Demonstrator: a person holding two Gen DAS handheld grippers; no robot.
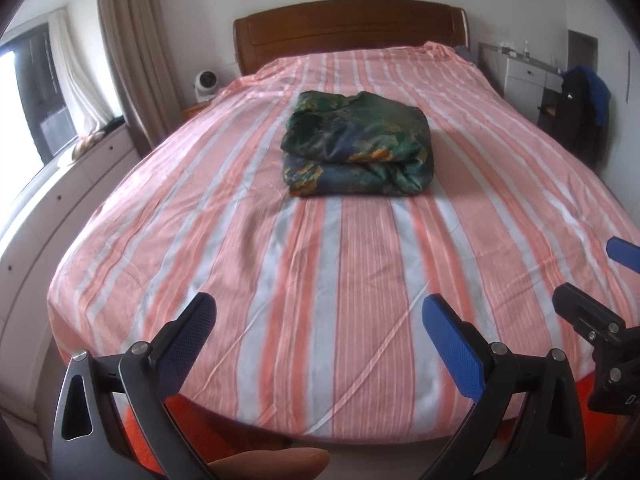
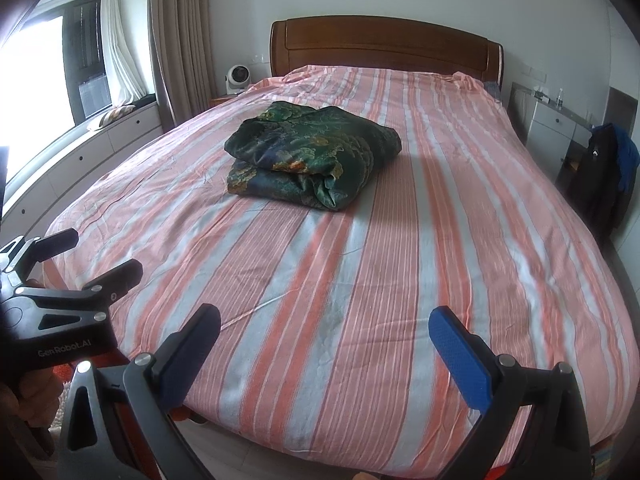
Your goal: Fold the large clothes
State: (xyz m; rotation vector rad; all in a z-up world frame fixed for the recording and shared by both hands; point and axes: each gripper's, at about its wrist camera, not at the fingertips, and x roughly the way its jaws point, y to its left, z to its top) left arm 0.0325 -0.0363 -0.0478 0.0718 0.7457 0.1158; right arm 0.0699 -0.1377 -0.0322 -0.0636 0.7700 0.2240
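A dark green garment with blue and gold floral print lies folded into a thick square bundle in the middle of the striped bed; the right wrist view shows the same garment. My left gripper hangs open over the foot of the bed, well short of the bundle, nothing between its fingers. My right gripper is also open and empty, held beside it at the foot. Each gripper appears in the other's view: the right gripper at the right edge, the left gripper at the left edge.
The bed wears a pink, orange and grey striped sheet with a wooden headboard. Left are a window seat with drawers, curtains and a small white fan. A white desk and a chair draped with dark clothes stand right.
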